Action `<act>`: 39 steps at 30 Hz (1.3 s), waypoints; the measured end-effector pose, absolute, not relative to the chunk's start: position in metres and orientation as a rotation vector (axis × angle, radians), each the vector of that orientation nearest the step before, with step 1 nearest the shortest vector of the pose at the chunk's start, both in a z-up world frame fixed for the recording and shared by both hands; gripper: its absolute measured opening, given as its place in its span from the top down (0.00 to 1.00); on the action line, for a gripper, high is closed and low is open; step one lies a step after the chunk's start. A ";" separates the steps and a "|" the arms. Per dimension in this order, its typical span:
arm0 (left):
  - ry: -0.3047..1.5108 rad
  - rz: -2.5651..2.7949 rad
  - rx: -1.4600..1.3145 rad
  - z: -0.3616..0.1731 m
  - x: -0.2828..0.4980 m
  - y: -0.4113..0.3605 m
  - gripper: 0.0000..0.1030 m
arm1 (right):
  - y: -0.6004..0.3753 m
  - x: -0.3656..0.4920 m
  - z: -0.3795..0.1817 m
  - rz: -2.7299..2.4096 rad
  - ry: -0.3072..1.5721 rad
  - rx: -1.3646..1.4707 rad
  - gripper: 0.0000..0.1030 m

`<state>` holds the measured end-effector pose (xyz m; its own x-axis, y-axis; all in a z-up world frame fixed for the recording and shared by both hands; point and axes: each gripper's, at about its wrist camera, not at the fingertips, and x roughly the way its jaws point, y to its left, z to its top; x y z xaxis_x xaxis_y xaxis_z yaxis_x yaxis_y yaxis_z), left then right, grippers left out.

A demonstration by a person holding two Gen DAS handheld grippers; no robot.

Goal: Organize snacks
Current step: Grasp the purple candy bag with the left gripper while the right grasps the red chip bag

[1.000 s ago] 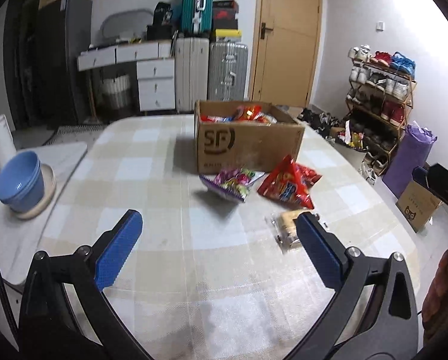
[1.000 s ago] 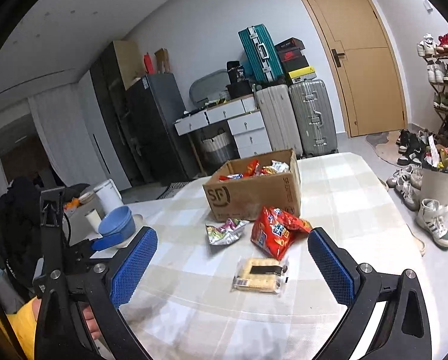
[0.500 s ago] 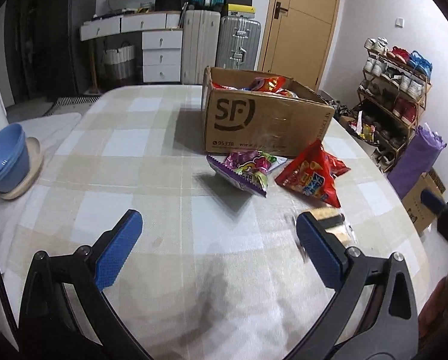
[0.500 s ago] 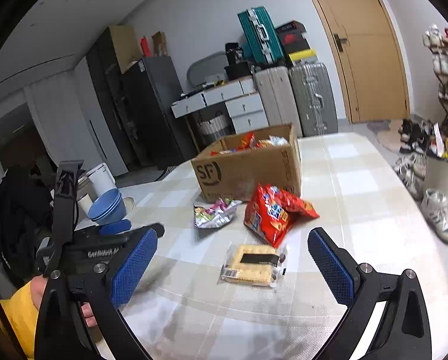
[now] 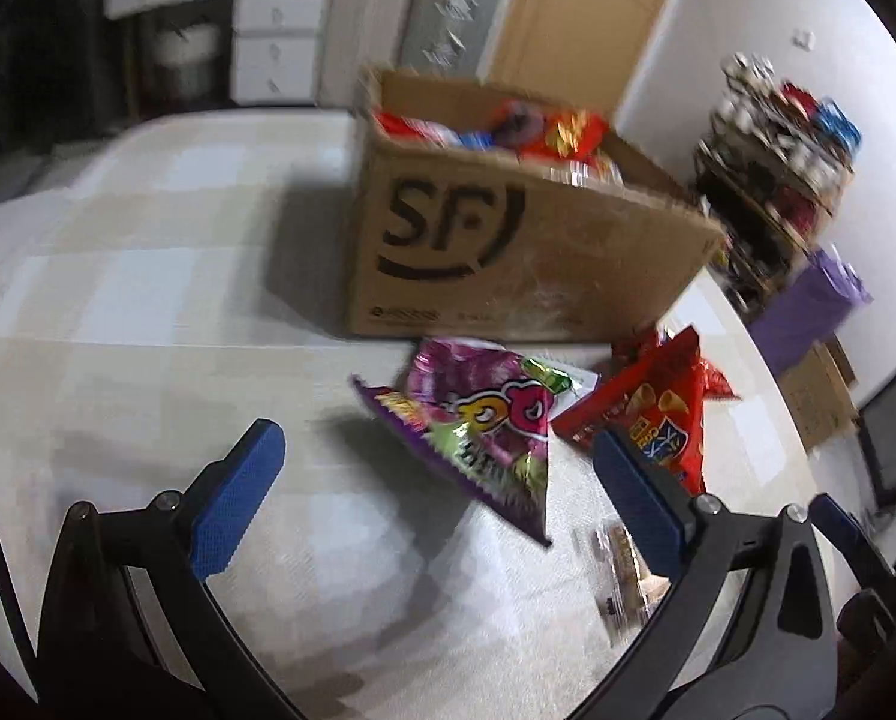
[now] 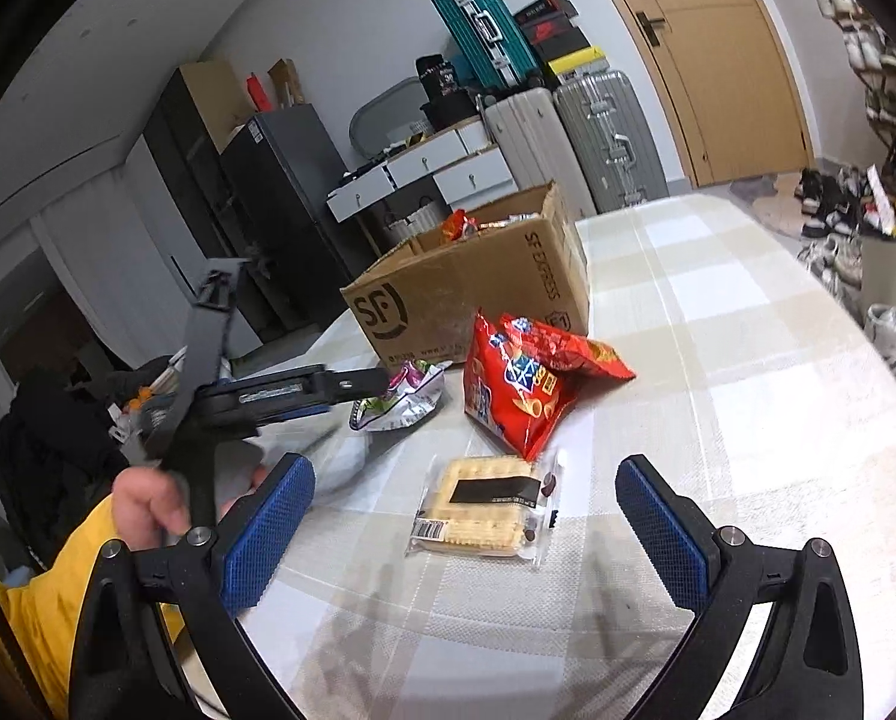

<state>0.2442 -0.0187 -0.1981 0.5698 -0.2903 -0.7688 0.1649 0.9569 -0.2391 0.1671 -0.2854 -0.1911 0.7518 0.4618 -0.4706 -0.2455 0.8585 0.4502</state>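
A: Where did the box (image 6: 472, 282) sit?
B: On the table (image 6: 718, 396), snacks inside. Before it lay the candy bag (image 5: 484, 420), chip bag (image 6: 520, 384) to its right, cracker pack (image 6: 484, 504) nearest.

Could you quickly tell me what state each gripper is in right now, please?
Left gripper: open, holding nothing, with the purple snack bag between its fingers.
Right gripper: open, holding nothing.
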 end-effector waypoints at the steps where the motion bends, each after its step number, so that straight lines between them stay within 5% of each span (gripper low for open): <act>1: 0.942 -0.268 -0.132 -0.202 0.254 -0.021 0.01 | -0.286 0.169 -0.193 0.401 0.610 0.385 0.01; 10: 1.000 -0.372 0.017 -0.218 0.309 -0.042 0.02 | -0.292 0.179 -0.205 0.432 0.641 0.445 0.01; 16: 1.010 -0.415 0.060 -0.229 0.329 -0.052 0.24 | -0.300 0.181 -0.210 0.444 0.647 0.496 0.01; 23: 0.984 -0.403 0.037 -0.229 0.340 -0.050 0.36 | -0.300 0.177 -0.207 0.461 0.640 0.499 0.01; 39: 0.935 -0.367 -0.049 -0.199 0.305 -0.023 0.39 | -0.300 0.180 -0.203 0.438 0.656 0.488 0.01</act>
<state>0.3051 -0.0227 -0.1992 0.5364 -0.3295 -0.7770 0.2873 0.9369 -0.1990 0.1801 -0.3004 -0.2027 0.7104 0.5267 -0.4667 -0.2291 0.8002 0.5543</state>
